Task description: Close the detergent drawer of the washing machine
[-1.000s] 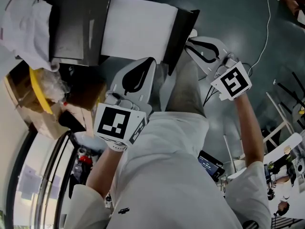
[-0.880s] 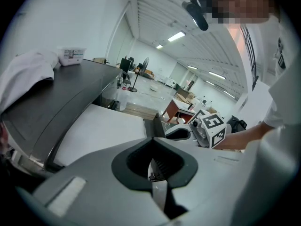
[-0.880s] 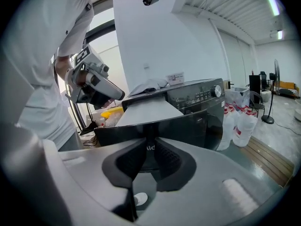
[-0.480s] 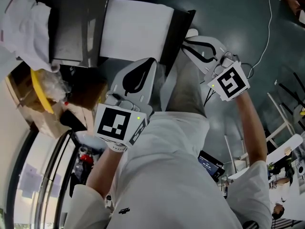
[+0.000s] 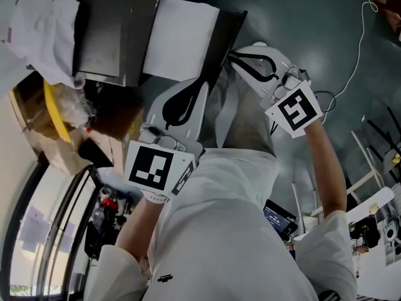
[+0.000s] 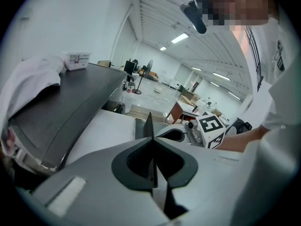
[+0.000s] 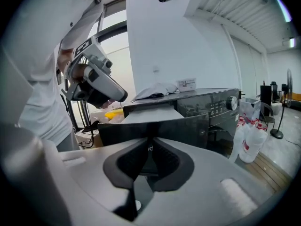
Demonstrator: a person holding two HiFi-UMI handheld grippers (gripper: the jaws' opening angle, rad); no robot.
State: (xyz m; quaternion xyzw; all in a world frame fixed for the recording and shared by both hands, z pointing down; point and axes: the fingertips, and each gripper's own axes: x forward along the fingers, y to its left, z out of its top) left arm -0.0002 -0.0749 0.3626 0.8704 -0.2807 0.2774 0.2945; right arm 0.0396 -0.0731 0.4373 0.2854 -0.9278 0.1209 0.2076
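Head view: drawer (image 5: 180,39) stands pulled out of the washer (image 5: 103,36), white inside up and dark front panel (image 5: 227,46) on its outer end. Right gripper (image 5: 237,56) is just beside that panel, on the outer face. Left gripper (image 5: 199,86) is near the drawer's side, lower in frame. A cloth (image 5: 37,24) lies on the washer top. This view cannot show how either gripper's jaws stand, or whether one touches the panel.

Left gripper view: left gripper (image 6: 151,138) has its jaws pressed together with nothing between them. The drawer (image 6: 108,131) lies ahead and to the left, and the washer (image 6: 70,107) top is beyond it. The right gripper (image 6: 209,126) shows by its marker cube. Only this view shows the drawer along its length.

Right gripper view: right gripper (image 7: 150,140) also has its jaws together and empty, aimed square at the front panel (image 7: 188,124), very close. I cannot tell if they touch. The washer (image 7: 216,107) controls sit behind, the left gripper (image 7: 96,86) is off to the side, and bottles (image 7: 251,140) stand on the floor. This is the only view that gives the panel face and the aim point.

Step in hand, as I judge it, is pushing the drawer shut. Keep the right tips together, press mid-panel and drive straight along the drawer's travel. An off-centre push may skew it. Keep the left gripper out of the closing gap.
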